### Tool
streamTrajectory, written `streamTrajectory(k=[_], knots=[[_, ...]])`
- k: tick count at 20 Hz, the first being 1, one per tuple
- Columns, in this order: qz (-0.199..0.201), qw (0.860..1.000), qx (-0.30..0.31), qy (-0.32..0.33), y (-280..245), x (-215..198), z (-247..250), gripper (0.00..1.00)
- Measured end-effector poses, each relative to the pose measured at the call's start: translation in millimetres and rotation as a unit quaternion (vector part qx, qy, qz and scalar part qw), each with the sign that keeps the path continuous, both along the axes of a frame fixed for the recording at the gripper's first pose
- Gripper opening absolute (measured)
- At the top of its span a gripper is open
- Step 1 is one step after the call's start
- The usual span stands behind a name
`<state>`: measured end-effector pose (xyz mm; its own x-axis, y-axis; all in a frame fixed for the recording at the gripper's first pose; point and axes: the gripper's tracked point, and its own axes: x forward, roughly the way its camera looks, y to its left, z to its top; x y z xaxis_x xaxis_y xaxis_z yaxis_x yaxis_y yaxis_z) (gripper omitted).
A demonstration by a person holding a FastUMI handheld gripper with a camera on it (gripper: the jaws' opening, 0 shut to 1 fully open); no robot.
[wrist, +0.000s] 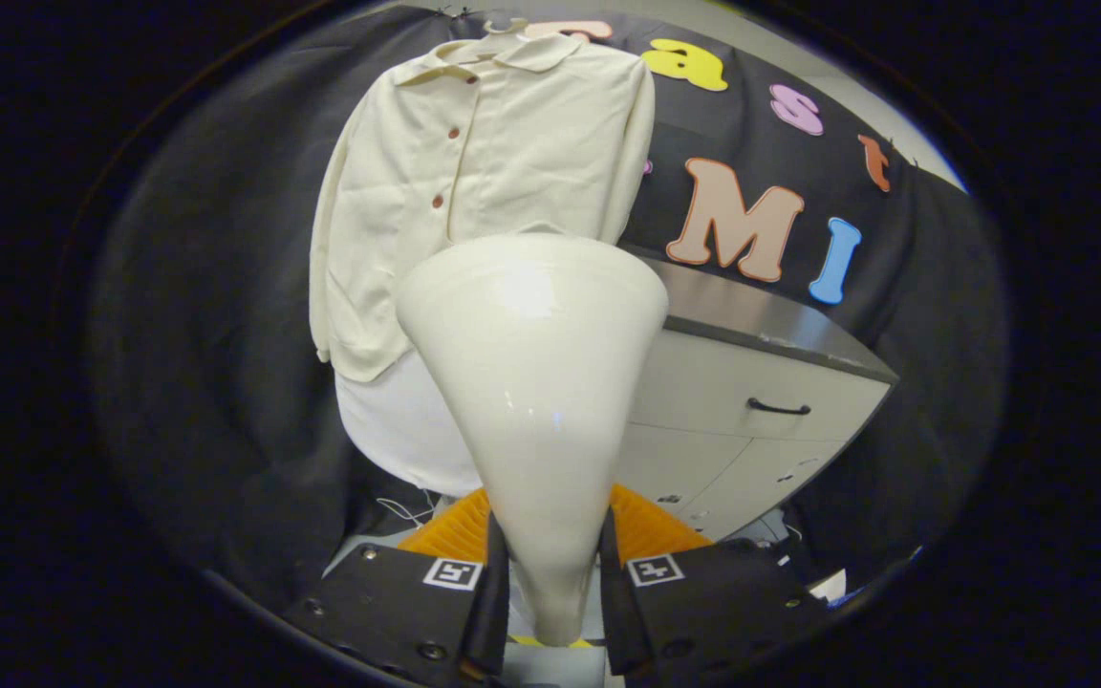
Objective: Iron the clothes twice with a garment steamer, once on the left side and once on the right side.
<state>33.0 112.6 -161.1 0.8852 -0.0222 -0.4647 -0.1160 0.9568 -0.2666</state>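
Note:
A cream, cone-shaped garment steamer (536, 382) rises between my fingers, its narrow handle squeezed from both sides and its wide head pointing away from me. My gripper (547, 564) is shut on that handle. Beyond the steamer head hangs a cream button-up shirt (474, 182) on a hanger against the black cloth wall, with a white garment (407, 420) showing below its hem. The steamer head covers the shirt's lower right part and stands apart from the fabric.
A white cabinet (751, 401) with a grey top and a black drawer handle (779, 408) stands to the right of the shirt. Black cloth hangs behind and to the left.

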Motion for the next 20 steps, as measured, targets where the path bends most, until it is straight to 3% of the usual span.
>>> streamTrajectory(k=[12,20], knots=[[0.009,0.994,0.049,-0.095,-18.9,-1.3,126.4,0.40],[0.003,0.994,0.050,-0.101,-30.2,11.5,163.6,0.40]])
